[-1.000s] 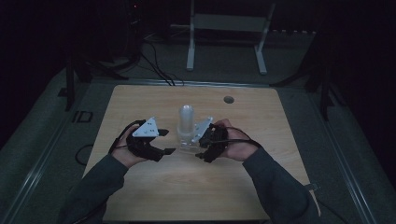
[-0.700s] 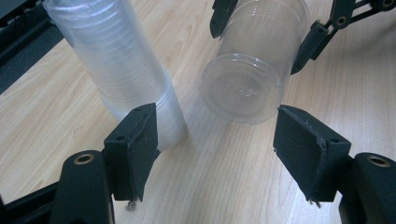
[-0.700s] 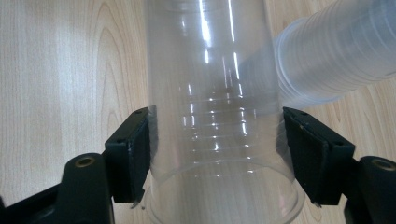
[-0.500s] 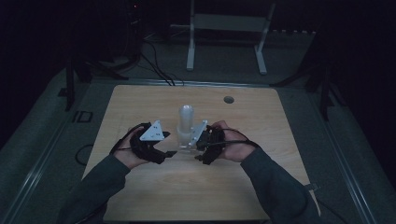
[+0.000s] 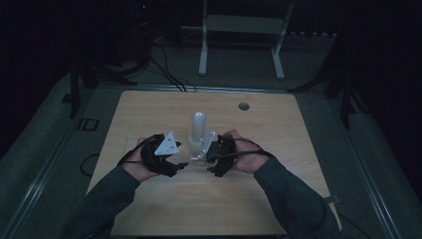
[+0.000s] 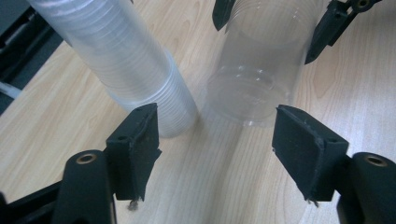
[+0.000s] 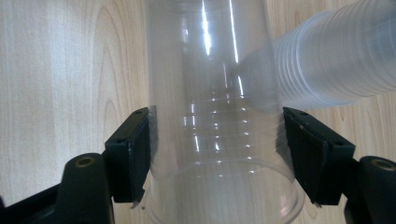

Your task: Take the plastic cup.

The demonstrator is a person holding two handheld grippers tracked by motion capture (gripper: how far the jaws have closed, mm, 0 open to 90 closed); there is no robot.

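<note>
Left gripper [image 6: 215, 154], jaws just narrowed yet clear, below one clear cup [image 7: 215, 116] at centre frame, clamped by right gripper [image 7: 217, 154]; one cup stack [image 6: 126, 60] upper left.

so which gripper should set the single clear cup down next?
Probably right: the right gripper already clamps the single cup beside the cup stack. The left gripper has nothing between its pads.

Clear cup [image 7: 219, 116]; whitish translucent cup stack [image 6: 126, 60]; pale wood-grain table [image 5: 149, 112]; black jaws.
</note>
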